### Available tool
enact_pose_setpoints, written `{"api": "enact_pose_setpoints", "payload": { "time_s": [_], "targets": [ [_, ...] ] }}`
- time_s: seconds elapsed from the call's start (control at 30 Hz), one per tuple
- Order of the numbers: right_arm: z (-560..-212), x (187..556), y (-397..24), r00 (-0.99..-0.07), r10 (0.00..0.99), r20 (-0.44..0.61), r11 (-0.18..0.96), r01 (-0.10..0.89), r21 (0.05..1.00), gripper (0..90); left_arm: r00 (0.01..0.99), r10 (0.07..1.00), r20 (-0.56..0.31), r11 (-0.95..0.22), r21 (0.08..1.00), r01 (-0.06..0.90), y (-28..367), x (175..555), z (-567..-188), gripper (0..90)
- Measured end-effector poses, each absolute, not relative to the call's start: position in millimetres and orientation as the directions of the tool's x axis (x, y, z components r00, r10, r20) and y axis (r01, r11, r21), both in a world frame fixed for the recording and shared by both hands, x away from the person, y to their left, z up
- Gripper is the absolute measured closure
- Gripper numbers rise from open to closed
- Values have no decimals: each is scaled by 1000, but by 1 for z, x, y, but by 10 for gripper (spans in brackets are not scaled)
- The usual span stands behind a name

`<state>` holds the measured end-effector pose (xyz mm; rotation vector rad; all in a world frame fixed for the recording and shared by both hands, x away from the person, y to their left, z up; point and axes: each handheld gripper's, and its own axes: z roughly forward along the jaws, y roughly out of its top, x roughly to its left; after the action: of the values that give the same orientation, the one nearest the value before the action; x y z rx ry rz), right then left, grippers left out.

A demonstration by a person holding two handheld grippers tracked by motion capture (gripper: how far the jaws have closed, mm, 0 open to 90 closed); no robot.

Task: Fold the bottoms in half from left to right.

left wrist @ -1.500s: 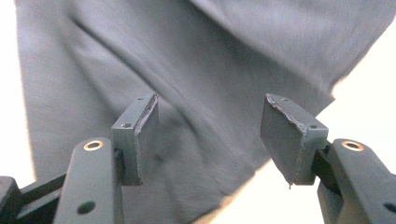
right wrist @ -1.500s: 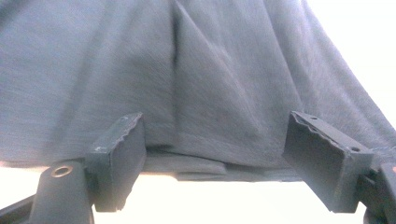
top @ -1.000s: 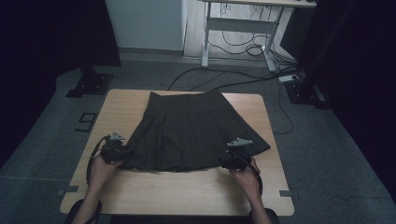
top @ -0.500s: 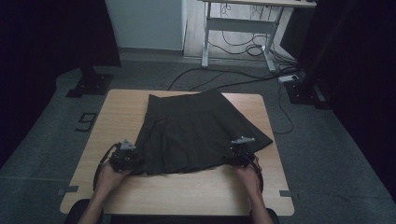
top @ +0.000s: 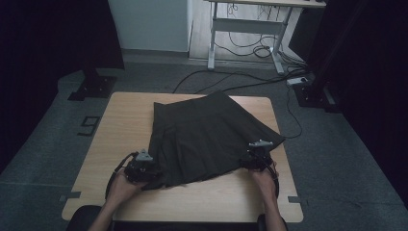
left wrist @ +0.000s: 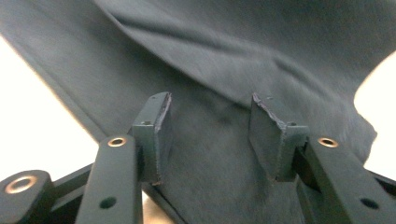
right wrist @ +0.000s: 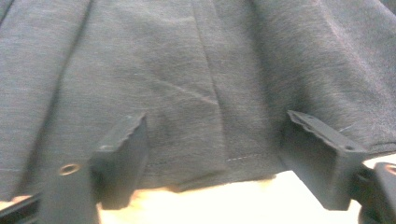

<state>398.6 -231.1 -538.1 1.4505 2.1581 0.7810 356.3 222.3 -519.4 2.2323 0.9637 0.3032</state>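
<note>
Your left tool (top: 142,168) sits at the near left corner of the dark pleated skirt (top: 207,137), which lies spread on the wooden tabletop (top: 125,120) with its narrow waistband toward the far edge and its wide hem toward you. In the left gripper view, the left tool's jaws stand apart with the cloth (left wrist: 224,74) running between and beyond them, and a fold rises across the fabric ahead; nothing is pinched. The skirt lies forward and to the right of this tool, so any grab here has to close on the corner of the hem right under the jaws.

Moving across, the hem runs roughly side to side between your two hands, sagging slightly toward the left corner, which sits nearer to you than the right one.

Your right tool (top: 260,156) is at the near right corner of the hem. In the right gripper view its jaws are wide apart, straddling the hem edge (right wrist: 201,172), with bare tabletop showing just below the cloth. The skirt extends away from this tool, forward and to the left. Both hands look about equally close to their own corners.
</note>
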Motion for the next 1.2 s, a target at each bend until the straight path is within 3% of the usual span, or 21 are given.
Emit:
{"api": "enact_pose_setpoints", "payload": {
  "time_s": [0.23, 0.4, 0.53, 0.67, 1.2],
  "targets": [
    [-525, 407, -216, -414, 910, 1, 304, 670, 677, 155, 615, 781, -107, -365, 721, 589, 239, 394, -502, 391],
    [-522, 428, -204, -417, 909, 16, 298, 676, 674, 139, 582, 807, -96, -366, 693, 621, 228, 431, -513, 339],
    [-528, 445, -200, -379, 925, 8, 289, 719, 631, 140, 570, 818, -74, -390, 657, 645, 221, 449, -531, 392],
    [-540, 448, -205, -368, 930, 29, 270, 731, 627, 143, 584, 811, 16, -448, 660, 604, 214, 444, -537, 415],
    [-543, 407, -208, -422, 907, 21, 308, 694, 650, 150, 606, 795, 16, -461, 666, 587, 218, 395, -539, 428]
  ]
}}
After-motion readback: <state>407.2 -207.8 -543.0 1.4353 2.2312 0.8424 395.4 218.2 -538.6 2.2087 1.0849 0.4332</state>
